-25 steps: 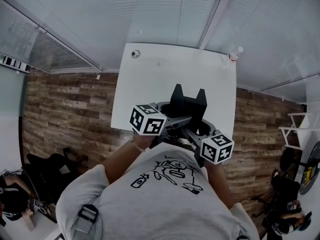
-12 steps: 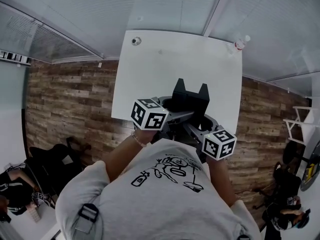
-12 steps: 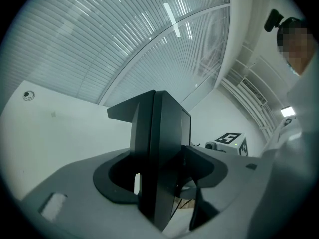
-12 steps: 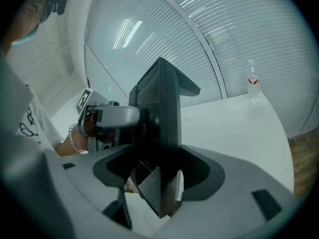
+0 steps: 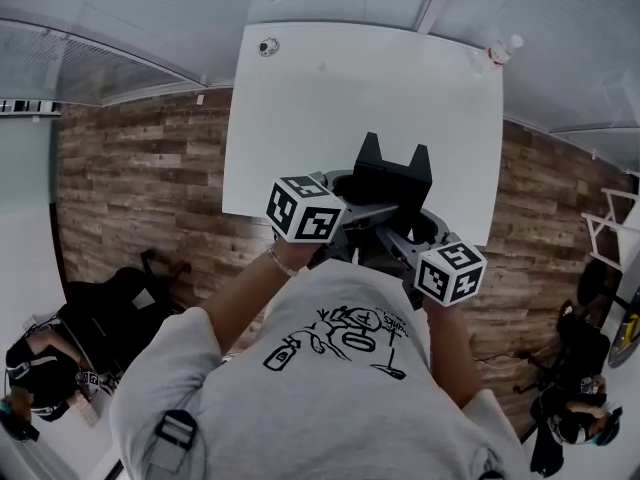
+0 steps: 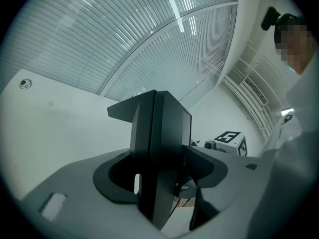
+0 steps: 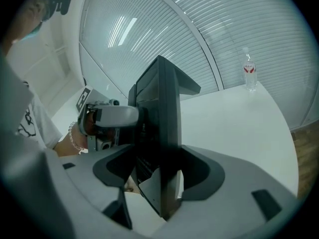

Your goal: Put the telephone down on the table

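Note:
The black telephone (image 5: 392, 180) hangs just above the near edge of the white table (image 5: 300, 118), its two horns pointing away from me. My left gripper (image 5: 352, 211) holds its left side and my right gripper (image 5: 408, 230) its right side. In the left gripper view the telephone (image 6: 164, 128) stands edge-on between the jaws of the left gripper (image 6: 158, 156). The right gripper view shows the telephone (image 7: 160, 108) clamped in the right gripper (image 7: 160, 156), with the left gripper (image 7: 113, 116) pressed on its far side.
A water bottle (image 5: 497, 56) stands at the table's far right corner, also in the right gripper view (image 7: 249, 71). A small round fitting (image 5: 266, 46) sits at the far left corner. Wooden floor (image 5: 140, 198) flanks the table; people sit at lower left and lower right.
Both grippers have sunk together with the telephone toward the table. The table now fills more of the head view. The grip on the telephone looks the same.

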